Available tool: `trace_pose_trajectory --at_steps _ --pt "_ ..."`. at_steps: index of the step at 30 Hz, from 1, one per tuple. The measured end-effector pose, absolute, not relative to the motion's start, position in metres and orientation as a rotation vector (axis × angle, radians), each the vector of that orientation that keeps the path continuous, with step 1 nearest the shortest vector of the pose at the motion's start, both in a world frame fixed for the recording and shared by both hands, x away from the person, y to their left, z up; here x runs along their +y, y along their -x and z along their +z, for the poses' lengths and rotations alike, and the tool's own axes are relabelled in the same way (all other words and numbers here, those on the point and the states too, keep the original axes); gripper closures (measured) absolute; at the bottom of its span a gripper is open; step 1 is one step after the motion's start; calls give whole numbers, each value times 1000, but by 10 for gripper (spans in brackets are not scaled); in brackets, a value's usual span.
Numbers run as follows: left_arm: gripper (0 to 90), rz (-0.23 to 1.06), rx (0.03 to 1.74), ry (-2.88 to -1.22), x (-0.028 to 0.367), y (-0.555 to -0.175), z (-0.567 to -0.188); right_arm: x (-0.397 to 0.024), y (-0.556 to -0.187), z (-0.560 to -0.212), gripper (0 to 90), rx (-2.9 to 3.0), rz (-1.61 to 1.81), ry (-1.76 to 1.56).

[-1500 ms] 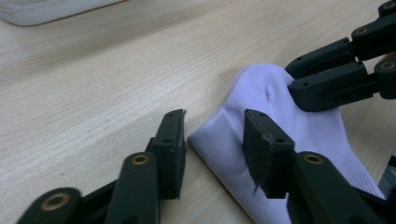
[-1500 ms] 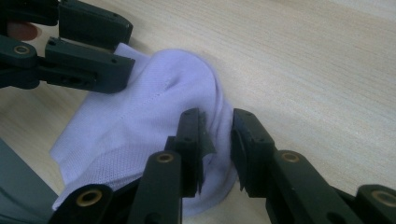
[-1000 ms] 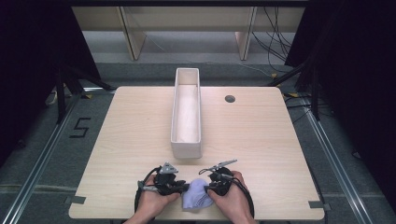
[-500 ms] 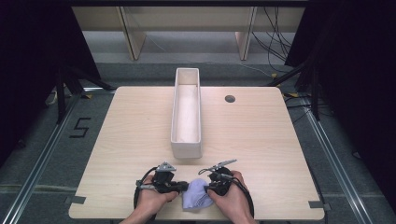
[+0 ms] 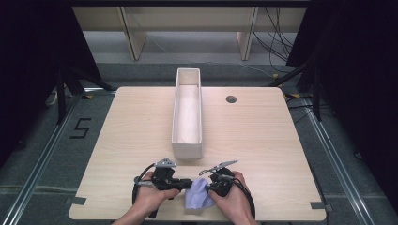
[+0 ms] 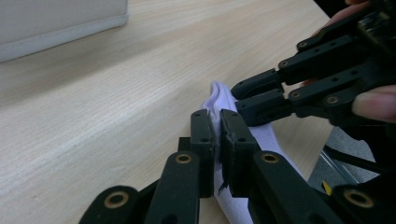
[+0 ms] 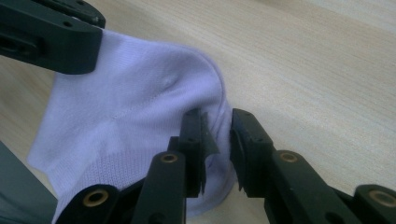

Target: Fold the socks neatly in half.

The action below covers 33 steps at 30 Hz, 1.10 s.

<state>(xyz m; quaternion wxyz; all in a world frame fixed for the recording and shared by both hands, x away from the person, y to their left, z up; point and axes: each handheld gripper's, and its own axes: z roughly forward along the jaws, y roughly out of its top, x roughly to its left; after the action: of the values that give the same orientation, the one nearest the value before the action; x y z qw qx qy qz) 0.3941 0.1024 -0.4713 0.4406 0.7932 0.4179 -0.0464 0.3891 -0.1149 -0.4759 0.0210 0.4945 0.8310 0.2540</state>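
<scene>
A pale wooden counter [image 5: 263, 140] stands on a grey floor, with dark curtains at either side and light shelving beyond its far edge. A long, narrow white bin [image 5: 187, 112] lies along the middle of the counter, running from far to near; a small dark round hole [image 5: 231, 99] sits in the counter top to the right of the bin's far half.

At the near edge, in front of the bin's near end, two hands bring their tools together over a pale lilac sock [image 5: 197, 194]. The sock rests on the counter close to the near edge, part of it overhanging toward the person.

The left tool [image 5: 185, 183], held in the left hand [image 5: 149, 197], points to the right. In the left gripper view its jaws have just been closing and now stand almost together, with a thin fold of the sock [image 6: 219, 100] pinched between the pads.

The right tool [image 5: 210, 186], held in the right hand [image 5: 232, 199], points to the left and meets the sock from the opposite side. In the right gripper view [image 7: 215, 140] its jaws have closed a little further and clamp a bunched edge of the sock [image 7: 135, 116], with fabric filling the gap between them. The left tool's black jaw [image 7: 51, 35] crosses the far left corner of that view, touching the sock's other end.
</scene>
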Motion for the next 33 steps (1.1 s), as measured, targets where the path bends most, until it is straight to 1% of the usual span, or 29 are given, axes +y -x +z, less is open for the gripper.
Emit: trace_pose_trajectory --at_steps 6,7,12,15,17,21,22,25,27,29,30,33 --pt "841 -101 972 -2022 100 -395 -463 -117 -388 -473 726 2542 830 -1527" --pt "841 -74 964 -2027 99 -395 -461 -118 -388 -472 723 2534 840 -1521" --pt "841 -41 878 -2099 102 -401 -447 -126 -387 -458 702 2462 944 -1502" --pt "841 6 827 -2144 104 -405 -437 -131 -385 -449 700 2434 981 -1552" --pt "841 31 793 -2173 104 -408 -431 -136 -386 -444 697 2411 1007 -1525" --pt "841 75 692 -2247 106 -415 -418 -146 -384 -439 691 2386 1020 -1550" --pt "841 95 673 -2260 106 -416 -415 -149 -385 -439 690 2384 1021 -1518" --pt "840 136 605 -2300 108 -421 -407 -152 -382 -440 689 2366 1013 -1562" --pt "840 174 534 -2358 110 -426 -400 -156 -381 -443 688 2367 986 -1551" --pt "840 194 505 -2377 110 -429 -395 -158 -380 -445 688 2368 996 -1544" --pt "840 194 527 -2355 108 -430 -393 -158 -379 -446 689 2365 1007 -1546" --pt "840 203 499 -2383 109 -434 -387 -161 -378 -450 685 2346 1012 -1547"
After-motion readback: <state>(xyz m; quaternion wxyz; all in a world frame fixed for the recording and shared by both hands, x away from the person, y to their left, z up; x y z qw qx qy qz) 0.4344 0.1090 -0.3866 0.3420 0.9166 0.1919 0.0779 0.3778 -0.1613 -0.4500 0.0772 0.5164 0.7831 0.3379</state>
